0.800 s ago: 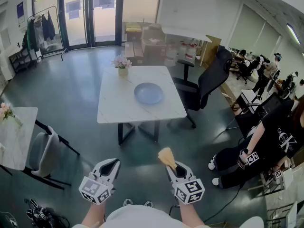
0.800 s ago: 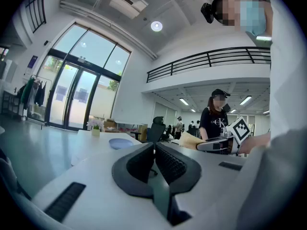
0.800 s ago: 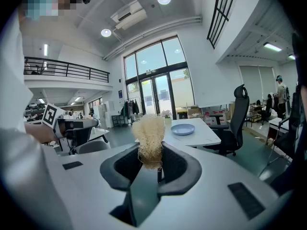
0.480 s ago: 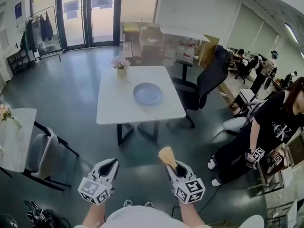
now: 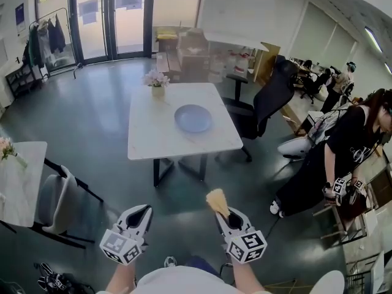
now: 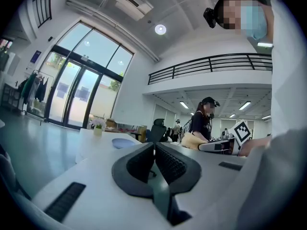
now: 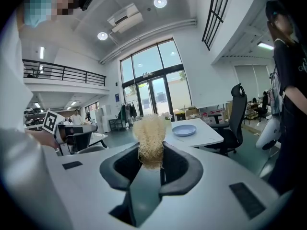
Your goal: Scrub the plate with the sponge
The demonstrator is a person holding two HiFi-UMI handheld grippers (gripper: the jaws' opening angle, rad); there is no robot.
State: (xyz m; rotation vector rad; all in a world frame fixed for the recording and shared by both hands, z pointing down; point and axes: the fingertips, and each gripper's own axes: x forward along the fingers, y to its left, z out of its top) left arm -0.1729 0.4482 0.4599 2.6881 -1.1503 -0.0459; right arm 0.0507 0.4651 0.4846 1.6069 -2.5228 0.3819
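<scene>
One sponge [image 5: 216,202] gripped in right claw [image 5: 226,215], left claw [image 5: 144,211] closed empty, plate [image 5: 193,117] on table [image 5: 153,136]

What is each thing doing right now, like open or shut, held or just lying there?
Left gripper: shut, holding nothing.
Right gripper: shut on the sponge.
Sponge: pinched in the right gripper, sticking out past the jaws.
Plate: flat on the table, empty, untouched.
Table: standing, plate and flower pot on it.
Flower pot: upright near the table's far edge.
Office chair: empty, beside the table.
</scene>
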